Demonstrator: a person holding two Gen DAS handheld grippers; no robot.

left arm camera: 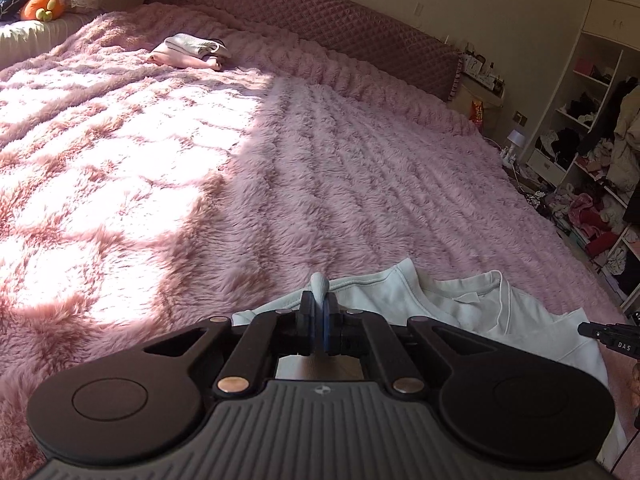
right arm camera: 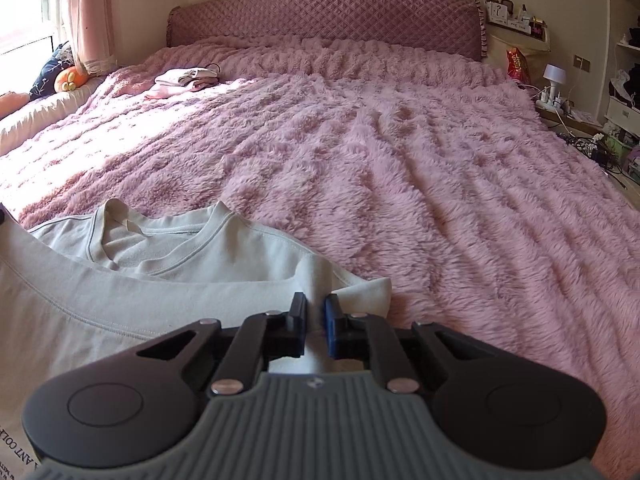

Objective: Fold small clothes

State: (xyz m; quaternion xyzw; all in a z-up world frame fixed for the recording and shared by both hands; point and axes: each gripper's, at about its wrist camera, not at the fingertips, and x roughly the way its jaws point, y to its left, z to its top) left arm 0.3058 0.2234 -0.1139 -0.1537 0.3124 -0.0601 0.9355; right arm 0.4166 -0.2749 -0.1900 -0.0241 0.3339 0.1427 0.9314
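A pale grey-white shirt [left arm camera: 472,308] lies near the front edge of a bed with a fluffy pink blanket [left arm camera: 280,152], neckline facing the headboard. My left gripper [left arm camera: 319,300] is shut on a pinch of the shirt's left edge, and a tuft of cloth pokes up between the pads. In the right wrist view the same shirt [right arm camera: 120,280] spreads to the left, and my right gripper [right arm camera: 316,308] is shut on a fold of its right edge. The right gripper's black tip [left arm camera: 608,334] shows at the far right of the left wrist view.
A small stack of folded clothes [right arm camera: 186,79] lies far off near the headboard [right arm camera: 320,20]. Pillows and an orange plush toy [right arm camera: 70,78] sit at the left. Open shelves full of clothes [left arm camera: 592,152] and a bedside lamp [right arm camera: 554,80] stand to the right of the bed.
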